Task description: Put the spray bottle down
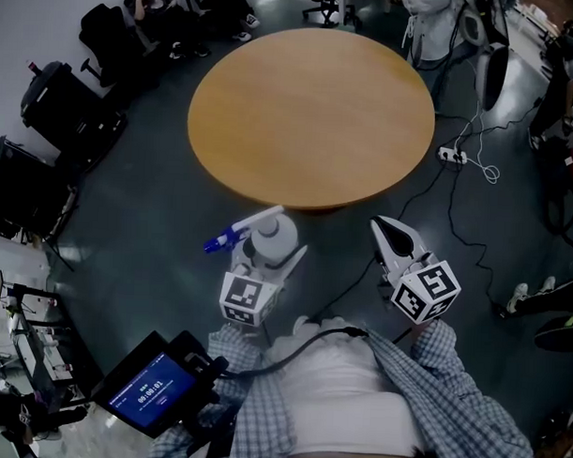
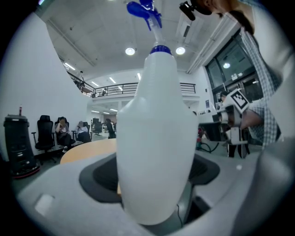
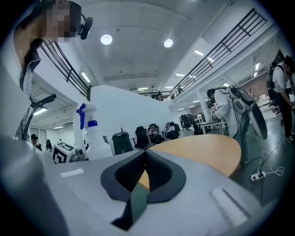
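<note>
Now, spray bottle (image 1: 272, 234): off the table and up in the air, over the dark floor just short of the near edge of the round wooden table (image 1: 309, 111).
Bottle detail: white body, blue collar, blue trigger head (image 1: 220, 240) pointing to the person's left; it stands upright in the left gripper view (image 2: 156, 138).
Left gripper (image 1: 269, 255): jaws spread wide and clamped on the bottle's white body, one pad on each side, low on the bottle.
Right gripper (image 1: 388, 229): nothing in it, jaws pressed together at the tips (image 3: 145, 154), held level and aimed at the table edge.
Spacing: the two grippers sit side by side, apart, neither one touching the table.
Right gripper view: the bottle (image 3: 87, 133) shows off to the left, tabletop straight ahead.
Tabletop: bare wood.
Around: black office chairs (image 1: 56, 98) on the far left, a lit blue screen (image 1: 154, 390) by the person's left side.
</note>
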The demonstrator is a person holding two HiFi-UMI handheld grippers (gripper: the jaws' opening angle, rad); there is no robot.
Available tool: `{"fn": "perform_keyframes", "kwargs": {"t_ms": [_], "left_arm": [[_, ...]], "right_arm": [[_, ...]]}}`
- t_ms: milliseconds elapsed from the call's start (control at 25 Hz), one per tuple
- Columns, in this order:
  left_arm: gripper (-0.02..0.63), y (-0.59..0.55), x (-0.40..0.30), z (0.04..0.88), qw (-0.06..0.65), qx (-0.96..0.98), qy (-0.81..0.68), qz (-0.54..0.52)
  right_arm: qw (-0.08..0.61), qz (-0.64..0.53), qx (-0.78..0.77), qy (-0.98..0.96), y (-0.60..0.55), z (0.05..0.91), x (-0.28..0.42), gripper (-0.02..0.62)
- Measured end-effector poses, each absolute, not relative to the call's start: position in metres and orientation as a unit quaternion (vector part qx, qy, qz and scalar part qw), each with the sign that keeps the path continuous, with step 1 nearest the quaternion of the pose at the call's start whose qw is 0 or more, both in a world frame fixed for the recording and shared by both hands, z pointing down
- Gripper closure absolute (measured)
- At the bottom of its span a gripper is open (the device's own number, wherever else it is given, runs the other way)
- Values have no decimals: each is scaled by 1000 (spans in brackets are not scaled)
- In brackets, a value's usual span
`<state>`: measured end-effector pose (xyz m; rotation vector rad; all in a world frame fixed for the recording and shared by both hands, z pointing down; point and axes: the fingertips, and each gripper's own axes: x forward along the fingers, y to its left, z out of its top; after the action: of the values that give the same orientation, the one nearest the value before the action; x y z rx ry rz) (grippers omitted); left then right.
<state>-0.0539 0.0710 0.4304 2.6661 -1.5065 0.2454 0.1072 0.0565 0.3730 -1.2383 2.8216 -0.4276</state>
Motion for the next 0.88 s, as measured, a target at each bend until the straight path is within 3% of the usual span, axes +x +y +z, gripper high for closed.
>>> {"fn": "perform_keyframes", "kwargs": {"t_ms": [880], "left_arm": [[193,-11,-15,422,14,881,-467,69]], "right_arm": [[13,-116,-412,903,12,385,136,592]]}}
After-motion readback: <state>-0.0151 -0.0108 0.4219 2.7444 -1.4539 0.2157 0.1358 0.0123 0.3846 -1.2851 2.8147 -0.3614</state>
